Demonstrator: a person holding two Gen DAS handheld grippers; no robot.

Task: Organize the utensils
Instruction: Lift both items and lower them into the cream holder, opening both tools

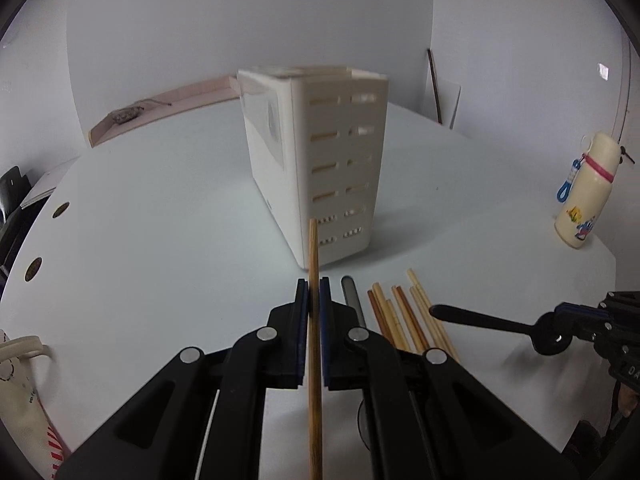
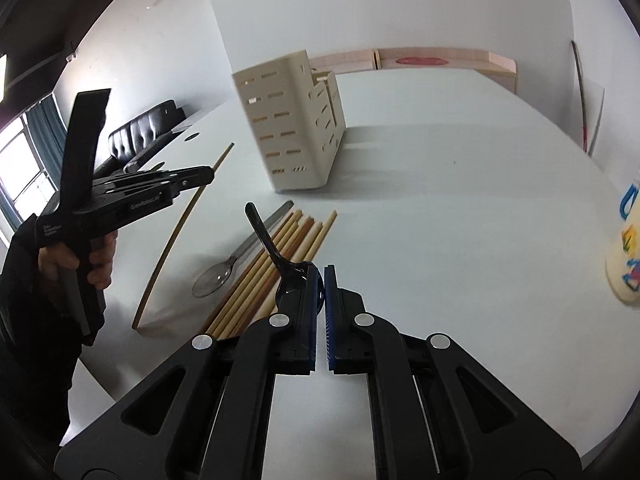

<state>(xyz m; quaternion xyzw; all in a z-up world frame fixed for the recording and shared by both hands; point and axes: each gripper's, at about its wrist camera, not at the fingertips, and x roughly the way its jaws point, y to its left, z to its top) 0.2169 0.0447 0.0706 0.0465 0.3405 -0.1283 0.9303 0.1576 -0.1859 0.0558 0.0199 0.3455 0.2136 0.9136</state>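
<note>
My left gripper (image 1: 314, 286) is shut on a single wooden chopstick (image 1: 314, 320) and holds it above the table, pointing toward the cream slotted utensil holder (image 1: 320, 160). In the right wrist view the same gripper (image 2: 204, 178) and chopstick (image 2: 176, 232) show at the left. My right gripper (image 2: 322, 276) is shut on the bowl of a black spoon (image 2: 272, 244), whose handle sticks up to the left; it also shows in the left wrist view (image 1: 480, 320). Several wooden chopsticks (image 2: 272, 264) and a clear grey spoon (image 2: 224, 268) lie on the table in front of the holder (image 2: 292, 124).
The white table (image 2: 440, 220) carries a cream bottle with a blue strap (image 1: 586, 196) at the right. A black sofa (image 2: 140, 132) stands beyond the table's left edge. A cloth bag (image 1: 20, 400) lies at the near left. Walls stand behind.
</note>
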